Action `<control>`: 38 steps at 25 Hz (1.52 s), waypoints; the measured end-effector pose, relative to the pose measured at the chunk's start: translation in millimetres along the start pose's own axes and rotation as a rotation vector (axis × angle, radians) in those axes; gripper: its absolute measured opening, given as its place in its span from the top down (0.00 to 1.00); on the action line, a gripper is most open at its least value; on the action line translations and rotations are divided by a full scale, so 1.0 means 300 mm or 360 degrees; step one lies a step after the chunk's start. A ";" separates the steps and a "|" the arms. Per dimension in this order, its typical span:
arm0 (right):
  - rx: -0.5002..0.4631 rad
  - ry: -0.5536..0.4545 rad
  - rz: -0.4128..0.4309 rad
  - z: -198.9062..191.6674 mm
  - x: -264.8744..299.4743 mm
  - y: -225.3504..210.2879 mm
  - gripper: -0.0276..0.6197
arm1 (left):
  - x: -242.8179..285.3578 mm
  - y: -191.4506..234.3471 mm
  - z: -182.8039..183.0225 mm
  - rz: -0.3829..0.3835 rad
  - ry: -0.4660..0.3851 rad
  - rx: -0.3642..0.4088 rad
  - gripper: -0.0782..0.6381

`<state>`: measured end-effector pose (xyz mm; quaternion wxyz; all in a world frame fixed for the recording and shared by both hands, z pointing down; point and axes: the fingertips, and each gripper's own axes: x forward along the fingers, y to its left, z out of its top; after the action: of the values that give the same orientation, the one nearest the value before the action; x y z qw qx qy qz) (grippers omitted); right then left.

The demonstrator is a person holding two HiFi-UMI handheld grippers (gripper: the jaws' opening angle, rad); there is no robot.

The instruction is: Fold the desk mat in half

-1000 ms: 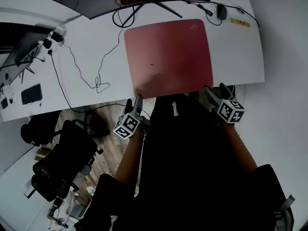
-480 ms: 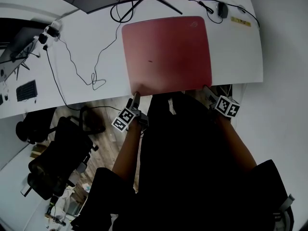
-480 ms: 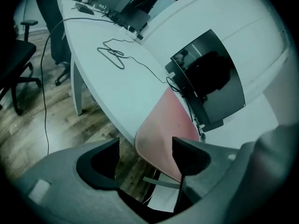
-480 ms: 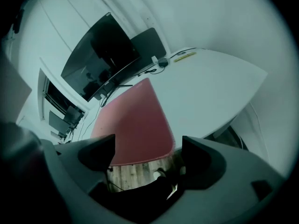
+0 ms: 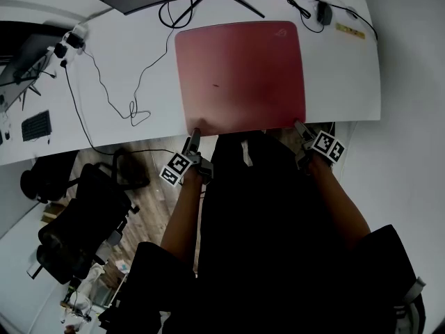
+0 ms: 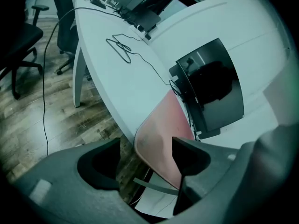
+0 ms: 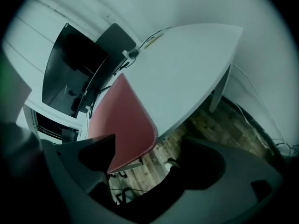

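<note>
Because the desk mat (image 5: 240, 75) lies flat on the white worktop (image 5: 341, 75) in the upper middle of the head view, with its near edge running left to right along the worktop's front edge, the fold looks set to go from that edge upward in the frame, toward the monitor stand (image 5: 208, 2). The left gripper (image 5: 194, 139) is at the mat's lower left corner and the right gripper (image 5: 300, 129) at its lower right corner, so each is about equally close to its own corner.

In the left gripper view, the rounded corner of the mat (image 6: 156, 139) sticks out past the worktop and sits between the jaws of the left gripper (image 6: 145, 148), which are wide apart and not yet clamped. In the right gripper view, the stitched corner of the mat (image 7: 133, 125) likewise lies in the gap of the right gripper (image 7: 149, 146), whose jaws are also wide. Both would likely need to close on the corners before lifting.

No containers show on the worktop, only a loose cable (image 5: 135, 106) to the mat's left.
</note>
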<state>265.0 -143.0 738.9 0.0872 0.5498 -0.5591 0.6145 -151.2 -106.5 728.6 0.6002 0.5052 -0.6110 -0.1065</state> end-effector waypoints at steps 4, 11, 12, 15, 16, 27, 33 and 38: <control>0.0033 0.0066 0.0094 -0.027 0.028 0.023 0.28 | -0.011 0.004 0.013 0.0007 -0.0029 0.0002 0.44; 0.0037 0.0076 0.0103 -0.025 0.036 0.000 0.55 | -0.006 0.021 -0.004 0.0044 -0.0001 0.0004 0.71; 0.0048 0.0073 0.0110 -0.024 0.034 0.000 0.60 | -0.007 0.026 -0.002 0.0059 -0.0008 -0.0008 0.73; 0.0085 0.0085 0.0137 -0.021 0.036 0.007 0.64 | -0.013 0.040 0.001 0.0097 -0.0007 -0.0046 0.81; 0.0091 0.0094 0.0133 -0.020 0.037 0.006 0.65 | -0.015 0.041 0.001 0.0098 0.0000 -0.0054 0.81; 0.0159 0.0118 0.0070 -0.022 -0.001 0.010 0.91 | -0.047 -0.001 0.017 0.0107 0.0041 -0.0059 0.84; 0.0142 0.0117 0.0145 -0.007 -0.029 0.057 0.93 | -0.062 -0.030 0.029 0.0096 0.0068 -0.0081 0.85; 0.0141 0.0090 0.0233 0.034 -0.041 0.095 0.93 | -0.066 -0.111 0.071 0.0004 0.0042 -0.0203 0.85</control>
<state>254.9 -155.0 710.3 0.0334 0.4932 -0.5673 0.6586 -157.2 -117.6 686.3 0.6393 0.4664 -0.5956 -0.1379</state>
